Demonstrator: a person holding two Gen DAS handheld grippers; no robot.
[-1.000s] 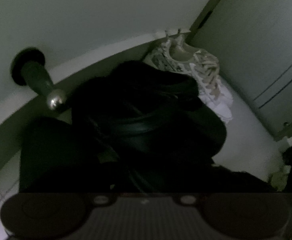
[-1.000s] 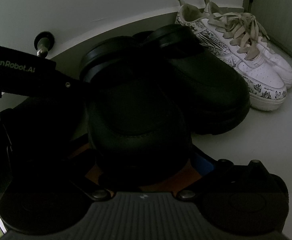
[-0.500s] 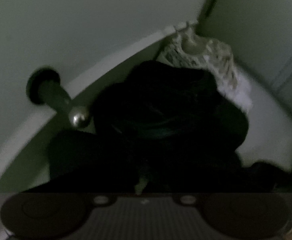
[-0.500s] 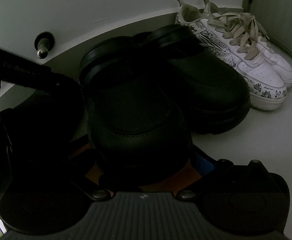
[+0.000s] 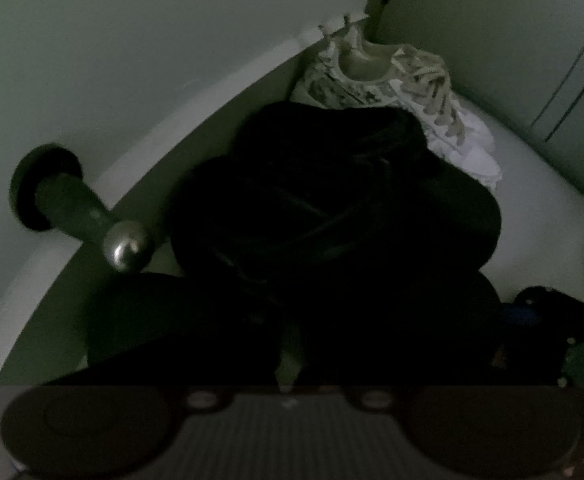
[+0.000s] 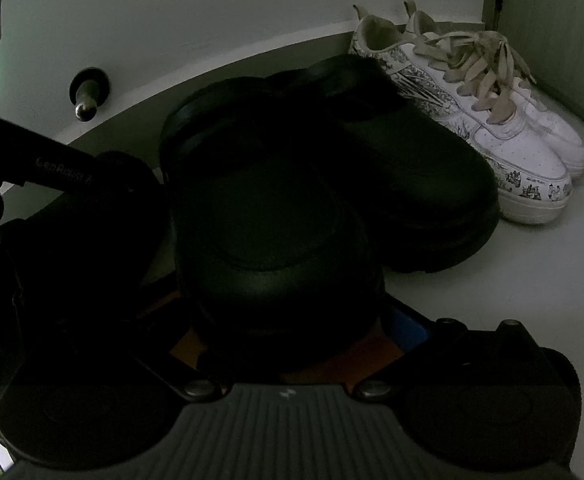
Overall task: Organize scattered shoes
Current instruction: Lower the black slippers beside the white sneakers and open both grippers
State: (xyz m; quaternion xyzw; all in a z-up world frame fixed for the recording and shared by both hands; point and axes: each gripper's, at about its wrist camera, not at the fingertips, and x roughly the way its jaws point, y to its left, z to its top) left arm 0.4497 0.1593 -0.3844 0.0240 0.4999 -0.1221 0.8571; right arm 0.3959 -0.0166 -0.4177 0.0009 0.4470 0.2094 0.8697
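Two black clogs [image 6: 332, 184], smooth, rounded and rubbery-looking with thick soles, sit side by side on the pale floor [image 6: 512, 280]. At two o'clock from them, just beside the farther clog, stands a pair of white sneakers [image 6: 504, 136] with printed side panels and flat beige laces, heels to the white baseboard [image 6: 212, 76]. A dark door stop [image 5: 88, 212] with a shiny metal tip juts from the wall at nine o'clock. The left gripper [image 5: 288, 344] is closed, its dark fingers nearly together. The right gripper [image 6: 284, 320] frames the nearer clog's toe; whether it clamps cannot be told.
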